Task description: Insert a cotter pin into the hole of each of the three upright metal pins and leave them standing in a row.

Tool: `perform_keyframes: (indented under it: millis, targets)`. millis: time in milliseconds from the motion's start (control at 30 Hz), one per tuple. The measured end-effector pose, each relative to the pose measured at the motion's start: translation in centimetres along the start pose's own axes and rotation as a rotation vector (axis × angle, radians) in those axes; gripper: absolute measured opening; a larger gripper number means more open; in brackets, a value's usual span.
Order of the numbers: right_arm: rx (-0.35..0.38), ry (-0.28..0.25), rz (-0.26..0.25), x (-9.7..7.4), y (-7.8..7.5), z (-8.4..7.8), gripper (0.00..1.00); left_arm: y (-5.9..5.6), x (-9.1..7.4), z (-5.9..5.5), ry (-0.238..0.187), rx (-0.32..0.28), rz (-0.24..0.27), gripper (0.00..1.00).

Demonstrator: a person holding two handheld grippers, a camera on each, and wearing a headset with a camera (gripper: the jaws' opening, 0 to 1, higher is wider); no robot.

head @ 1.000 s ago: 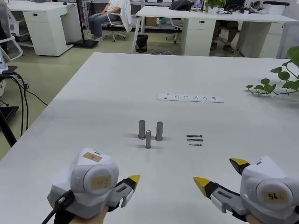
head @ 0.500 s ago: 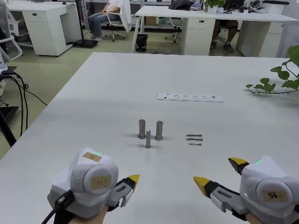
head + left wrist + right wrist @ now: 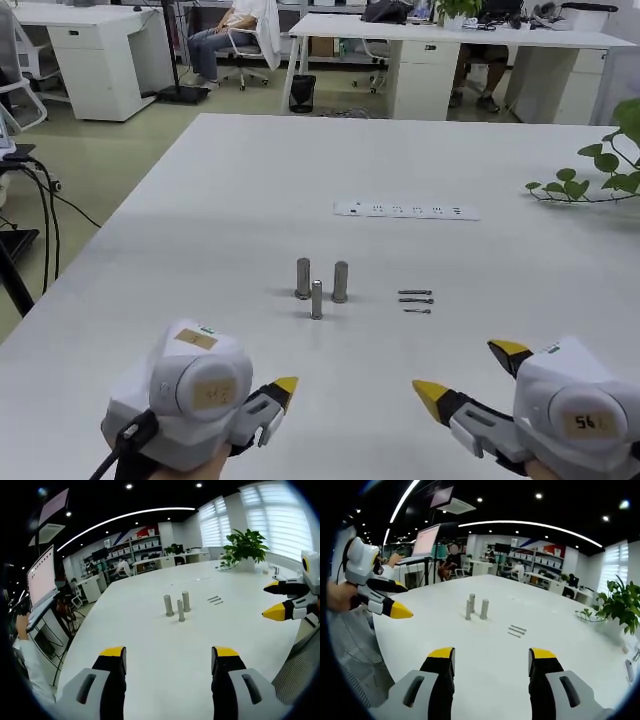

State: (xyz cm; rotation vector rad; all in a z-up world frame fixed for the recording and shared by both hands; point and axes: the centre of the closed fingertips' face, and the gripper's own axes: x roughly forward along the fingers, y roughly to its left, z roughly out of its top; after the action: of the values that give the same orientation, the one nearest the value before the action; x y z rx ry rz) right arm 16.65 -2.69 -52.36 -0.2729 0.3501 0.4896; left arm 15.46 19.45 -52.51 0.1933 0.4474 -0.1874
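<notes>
On the tabletop (image 3: 240, 180), mid-way: three pins (image 3: 317, 285) upright in a tight triangle, not touching. Near, at their 3 o'clock: three cotters (image 3: 416, 300) lying flat, side by side. At the pins' 7 o'clock: left gripper (image 3: 170, 655), jaws apart, holding nothing. At 5 o'clock: right gripper (image 3: 470, 370), jaws likewise apart, holding nothing. Both well apart from pins and cotters.

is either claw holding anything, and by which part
Nothing is held: the left claw and right claw are both open and empty; the cotter pins lie on the table.
</notes>
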Motion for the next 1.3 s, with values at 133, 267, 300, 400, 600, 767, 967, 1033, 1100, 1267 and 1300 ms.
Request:
perform_keyframes:
  millis: [133,267,300,400,600,767,967,1033,1100,1267,1300]
  targets:
    - [-0.005,-0.001,0.002,0.0,0.0,0.1,0.55,0.0,0.1,0.3,-0.003,-0.003,-0.003,0.65]
    - [0.006,-0.023,-0.001,-0.2,-0.1,0.7,0.54,0.0,0.2,0.6,-0.014,0.016,-0.008,0.64]
    - [0.006,-0.025,0.000,-0.2,-0.1,0.7,0.54,-0.1,0.3,0.7,-0.014,0.015,-0.013,0.62]
    - [0.007,-0.038,0.012,-0.2,0.2,1.2,0.54,-0.3,0.7,1.0,-0.023,0.003,-0.035,0.59]
    - [0.016,-0.058,0.023,-0.4,0.2,2.0,0.53,-0.7,2.4,2.3,-0.042,0.019,-0.096,0.50]
    - [0.026,-0.049,0.032,-0.3,-0.1,2.4,0.54,-0.8,4.3,3.3,-0.050,0.051,-0.146,0.44]
    - [0.060,-0.039,0.059,-0.1,0.0,2.6,0.56,-0.9,6.9,3.8,-0.032,0.086,-0.196,0.38]
    - [0.058,-0.030,0.062,0.0,0.0,2.6,0.56,-1.1,7.8,3.8,-0.008,0.104,-0.214,0.36]
    - [0.061,-0.024,0.065,0.1,-0.1,2.7,0.56,-1.6,8.7,4.4,-0.049,0.089,-0.239,0.36]
    - [0.070,-0.022,0.065,0.3,-0.3,2.9,0.56,-2.1,10.6,4.1,-0.015,0.096,-0.271,0.32]
    - [0.070,-0.022,0.065,0.4,-0.3,2.8,0.56,-2.2,10.7,4.2,-0.016,0.095,-0.274,0.31]
